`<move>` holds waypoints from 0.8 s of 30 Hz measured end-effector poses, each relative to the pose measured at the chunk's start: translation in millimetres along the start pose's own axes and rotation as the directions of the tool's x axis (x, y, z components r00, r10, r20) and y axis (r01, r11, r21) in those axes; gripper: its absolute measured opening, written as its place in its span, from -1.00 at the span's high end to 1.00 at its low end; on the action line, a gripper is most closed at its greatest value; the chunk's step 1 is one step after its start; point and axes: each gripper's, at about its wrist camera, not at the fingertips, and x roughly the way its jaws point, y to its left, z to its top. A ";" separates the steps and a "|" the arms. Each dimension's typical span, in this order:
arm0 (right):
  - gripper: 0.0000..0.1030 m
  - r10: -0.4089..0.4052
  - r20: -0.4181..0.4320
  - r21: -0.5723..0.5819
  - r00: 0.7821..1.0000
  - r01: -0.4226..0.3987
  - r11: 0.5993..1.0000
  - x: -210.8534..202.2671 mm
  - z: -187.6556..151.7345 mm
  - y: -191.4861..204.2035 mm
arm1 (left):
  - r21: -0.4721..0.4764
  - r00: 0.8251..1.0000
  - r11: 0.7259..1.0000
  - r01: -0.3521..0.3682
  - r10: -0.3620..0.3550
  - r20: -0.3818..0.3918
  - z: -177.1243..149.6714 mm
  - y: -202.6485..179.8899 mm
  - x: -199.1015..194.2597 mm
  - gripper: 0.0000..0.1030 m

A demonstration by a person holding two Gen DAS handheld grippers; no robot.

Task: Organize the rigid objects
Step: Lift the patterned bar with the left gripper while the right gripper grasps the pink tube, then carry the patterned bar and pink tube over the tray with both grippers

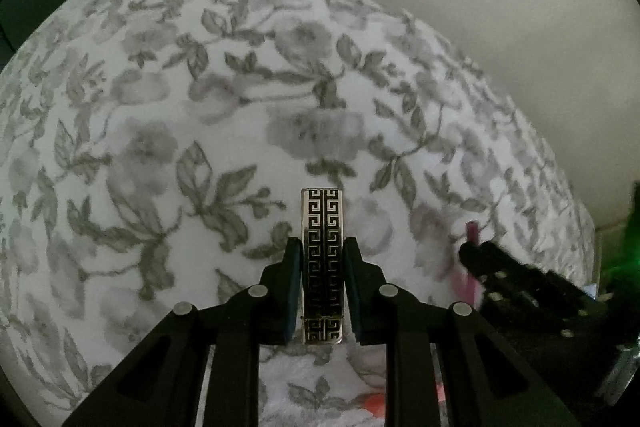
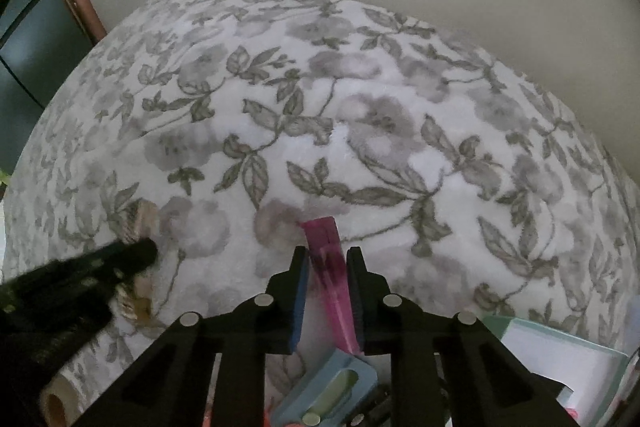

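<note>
Blanket (image 1: 168,131), floral, grey on white, covers whole work surface, soft bed for hard items; spare bits crowd near edge: teal box (image 2: 560,351), pale blue clip (image 2: 332,387), cardboard tube (image 2: 56,403)

Left gripper (image 1: 322,259) clamped on gold-black key-pattern bar (image 1: 322,223), gripped low down so most of length juts forward, tip over blanket

Right gripper (image 2: 328,267) narrow, pads either side of translucent pink bar (image 2: 326,243); seemingly gripped, contact unclear, likely for sorting beside patterned one

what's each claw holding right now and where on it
Left claw grips the black-and-gold patterned bar around its middle; right claw pinches the pink strip near its middle.
</note>
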 end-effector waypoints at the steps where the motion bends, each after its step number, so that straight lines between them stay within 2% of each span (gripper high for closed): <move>1: 0.60 -0.004 -0.005 -0.001 1.000 0.004 1.000 2.1 0.6 0.3 | 0.003 1.000 1.000 0.000 0.000 0.005 0.4 -0.1 -2.4 0.58; 7: 0.60 -0.047 -0.055 -0.045 0.997 0.045 0.998 21.2 -2.0 4.9 | -0.004 1.000 1.000 0.002 -0.002 -0.029 0.3 -0.8 9.9 0.58; 17: 0.56 0.016 -0.061 -0.038 0.998 -0.018 0.999 26.2 -1.0 -9.5 | 0.001 0.997 1.000 0.005 -0.005 -0.080 -9.3 -4.6 24.8 0.58; 24: 0.56 0.016 -0.039 -0.056 0.999 -0.018 0.998 22.2 -6.3 -14.9 | -0.003 0.996 1.000 0.008 -0.008 -0.085 -8.8 -6.1 28.2 0.58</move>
